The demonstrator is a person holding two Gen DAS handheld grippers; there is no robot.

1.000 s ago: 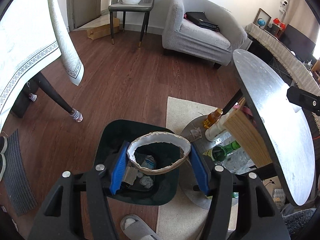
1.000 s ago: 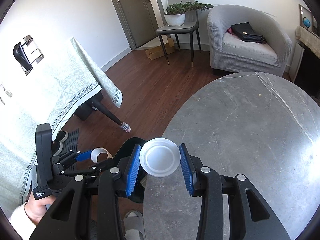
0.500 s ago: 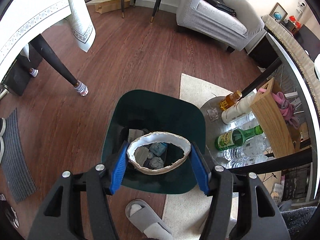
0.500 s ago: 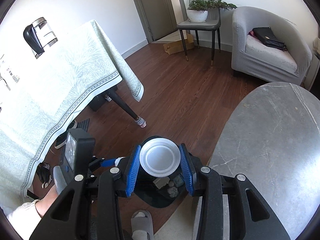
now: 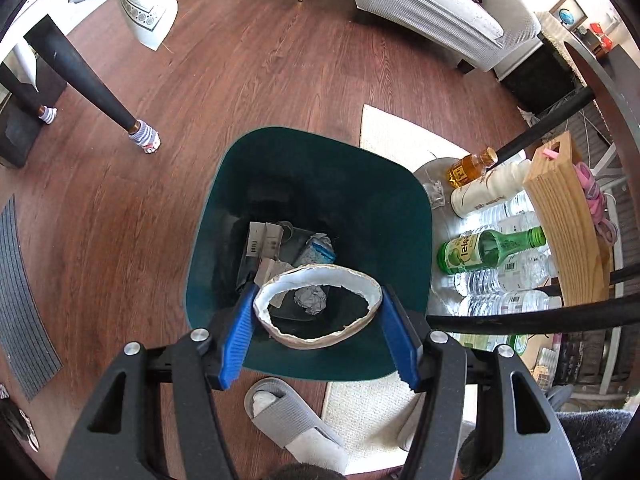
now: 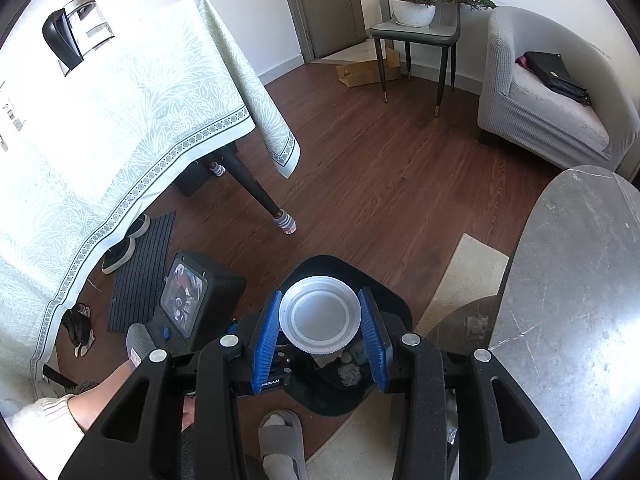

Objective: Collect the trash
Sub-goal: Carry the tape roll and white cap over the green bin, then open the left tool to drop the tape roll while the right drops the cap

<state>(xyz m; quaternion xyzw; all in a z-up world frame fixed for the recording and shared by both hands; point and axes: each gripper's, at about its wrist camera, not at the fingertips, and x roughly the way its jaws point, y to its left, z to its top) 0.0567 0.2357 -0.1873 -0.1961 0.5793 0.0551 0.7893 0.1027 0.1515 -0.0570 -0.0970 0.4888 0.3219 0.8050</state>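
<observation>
My left gripper (image 5: pixel 318 322) is shut on a torn white paper ring (image 5: pixel 280 334), held over the open dark green trash bin (image 5: pixel 400 216). The bin holds crumpled paper (image 5: pixel 310 298), cardboard scraps and a wrapper. My right gripper (image 6: pixel 320 326) is shut on a round white plastic lid (image 6: pixel 320 320), held above the same bin (image 6: pixel 320 262). The left gripper's body shows in the right wrist view (image 6: pixel 188 304), down to the left of the lid.
A grey stone table (image 6: pixel 572 312) stands to the right, with bottles (image 5: pixel 488 250) and a wooden box (image 5: pixel 564 220) on its lower shelf. A cloth-covered table (image 6: pixel 120 120) and its leg (image 5: pixel 80 76) are on the left. A slippered foot (image 5: pixel 292 420) is by the bin.
Both grippers have moved down and in over the bin. The bin fills more of the left wrist view. The right gripper has left the stone table and now holds the lid above the bin.
</observation>
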